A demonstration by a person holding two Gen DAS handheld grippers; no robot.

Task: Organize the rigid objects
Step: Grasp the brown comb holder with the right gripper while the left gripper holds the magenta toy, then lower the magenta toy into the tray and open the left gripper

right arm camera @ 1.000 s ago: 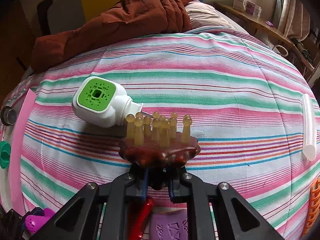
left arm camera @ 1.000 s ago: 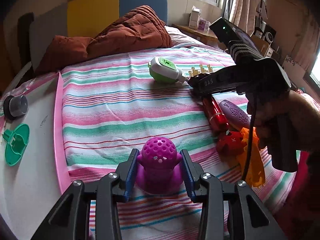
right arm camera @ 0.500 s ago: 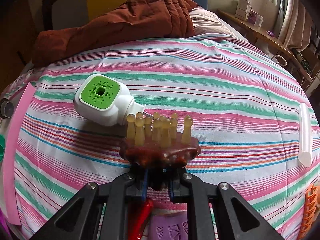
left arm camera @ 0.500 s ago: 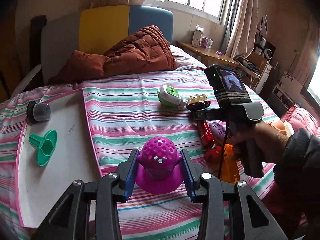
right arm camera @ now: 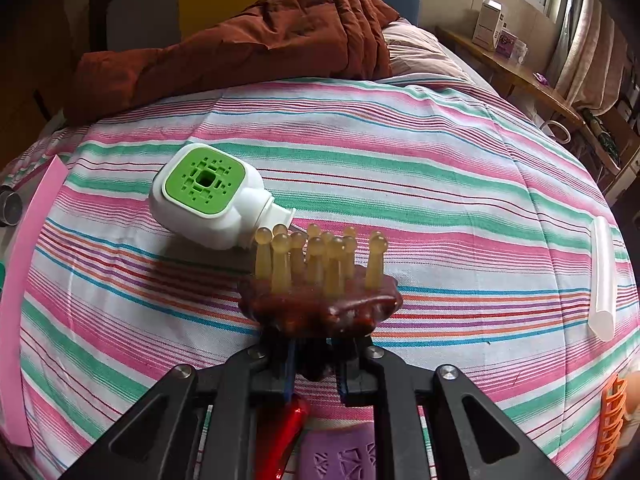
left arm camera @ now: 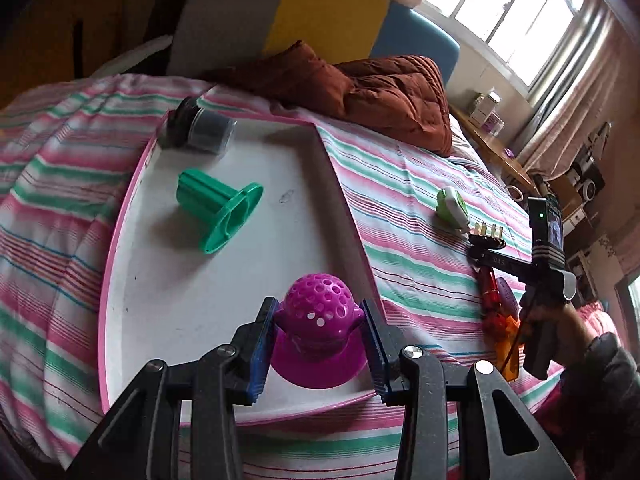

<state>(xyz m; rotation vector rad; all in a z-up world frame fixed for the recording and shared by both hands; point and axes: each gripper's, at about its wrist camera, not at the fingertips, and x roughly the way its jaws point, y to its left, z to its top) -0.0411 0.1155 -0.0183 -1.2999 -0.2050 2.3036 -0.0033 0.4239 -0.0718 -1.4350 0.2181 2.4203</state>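
Note:
My left gripper (left arm camera: 318, 342) is shut on a magenta perforated dome piece (left arm camera: 318, 322) and holds it over the near right corner of a white tray with a pink rim (left arm camera: 240, 264). A green funnel-like piece (left arm camera: 216, 208) and a dark jar (left arm camera: 202, 128) lie in the tray. My right gripper (right arm camera: 316, 364) is shut on a brown scalp brush with amber bristles (right arm camera: 320, 280), held just above the striped bedspread; it also shows in the left wrist view (left arm camera: 486, 242). A white and green plug-in device (right arm camera: 208, 196) lies just left of the brush.
A red object (right arm camera: 280, 436), a purple piece (right arm camera: 340, 456) and an orange comb-like piece (right arm camera: 610, 424) lie below the right gripper. A white tube (right arm camera: 602, 276) lies at the right. A brown quilt (right arm camera: 248, 40) lies at the bed's head.
My left gripper carried the magenta piece up and left, from the bedspread to over the tray. The right gripper with the brush barely moved.

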